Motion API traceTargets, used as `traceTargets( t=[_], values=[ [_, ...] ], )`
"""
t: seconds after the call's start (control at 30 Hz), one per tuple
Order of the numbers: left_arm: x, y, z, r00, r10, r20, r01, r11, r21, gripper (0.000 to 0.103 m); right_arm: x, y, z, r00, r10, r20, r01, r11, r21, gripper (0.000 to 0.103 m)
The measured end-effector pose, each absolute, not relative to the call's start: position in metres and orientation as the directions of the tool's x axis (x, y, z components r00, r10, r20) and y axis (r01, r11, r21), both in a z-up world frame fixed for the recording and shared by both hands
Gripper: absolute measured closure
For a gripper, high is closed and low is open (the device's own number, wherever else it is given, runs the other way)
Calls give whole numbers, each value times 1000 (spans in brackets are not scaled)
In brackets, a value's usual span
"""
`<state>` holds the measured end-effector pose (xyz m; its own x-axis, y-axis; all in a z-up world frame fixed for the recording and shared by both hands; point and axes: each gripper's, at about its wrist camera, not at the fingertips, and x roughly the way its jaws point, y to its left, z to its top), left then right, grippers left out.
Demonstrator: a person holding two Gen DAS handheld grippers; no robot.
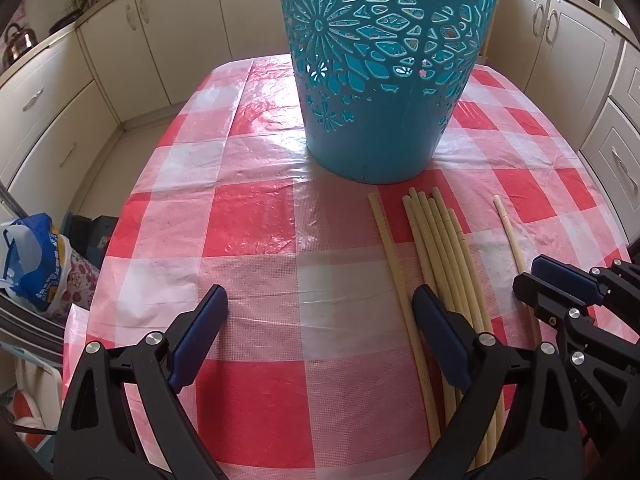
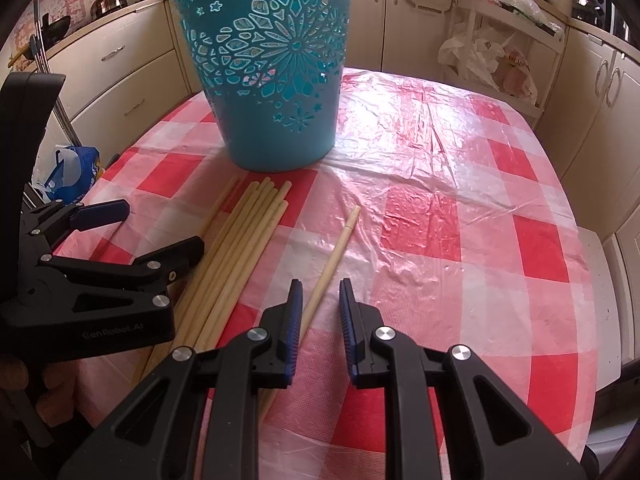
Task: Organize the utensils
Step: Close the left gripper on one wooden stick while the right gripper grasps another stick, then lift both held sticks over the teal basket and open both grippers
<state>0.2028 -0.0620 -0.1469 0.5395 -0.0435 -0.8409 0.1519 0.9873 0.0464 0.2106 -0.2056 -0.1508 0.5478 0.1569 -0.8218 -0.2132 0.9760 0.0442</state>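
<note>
A teal cut-out basket (image 1: 372, 128) (image 2: 276, 120) stands upright on the red-and-white checked tablecloth (image 1: 248, 216) (image 2: 460, 216). In front of it lies a bundle of pale wooden chopsticks (image 1: 440, 248) (image 2: 244, 236). One loose chopstick (image 1: 388, 248) lies to the bundle's left and another loose chopstick (image 1: 510, 232) (image 2: 332, 256) to its right. My left gripper (image 1: 320, 300) (image 2: 156, 226) stands wide open just above the cloth, its right finger over the bundle's edge, holding nothing. My right gripper (image 2: 320, 292) (image 1: 530, 270) has its jaws narrowly apart; the right loose chopstick runs under its left finger, not clamped.
Cream kitchen cabinets ring the table. A kettle (image 1: 18, 42) sits on the left counter. A blue-and-white bag (image 1: 36, 264) lies on the floor past the table's left edge. White plastic bags (image 2: 480, 56) hang on a rack at the back right.
</note>
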Motion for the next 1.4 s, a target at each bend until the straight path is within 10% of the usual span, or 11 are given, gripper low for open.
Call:
traceTargets(
  t=[0.27,0.53,0.77,0.9,1.1,1.17,1.23,1.4],
  values=[
    [200,-65,-143,544,-83,-835,219,975,46,32,211,-206,-151,544,147,-826,-214,976,33,83],
    [205,-64,-139,525,-186,-830,341,940,5,93,213,-217,-149,513,195,-836,-215,972,95,91],
    [226,-43,-135,422,-276,-864,320,937,-143,93,212,-212,-149,506,172,-845,-245,968,50,91],
    [235,-40,-130,442,-235,-866,296,949,-107,65,213,-212,-149,499,173,-849,-249,967,51,91],
    [233,-56,-132,462,-165,-871,332,943,-2,65,211,-207,-149,497,161,-853,-271,962,24,93],
    [229,-66,-135,475,-132,-870,353,934,51,67,211,-208,-149,490,168,-856,-273,961,32,94],
    [223,-72,-135,487,-149,-861,388,920,60,94,211,-210,-149,483,179,-857,-270,962,48,95],
    [209,-78,-132,492,-176,-852,391,919,36,99,210,-223,-148,469,243,-849,-224,963,152,97]
  ],
)
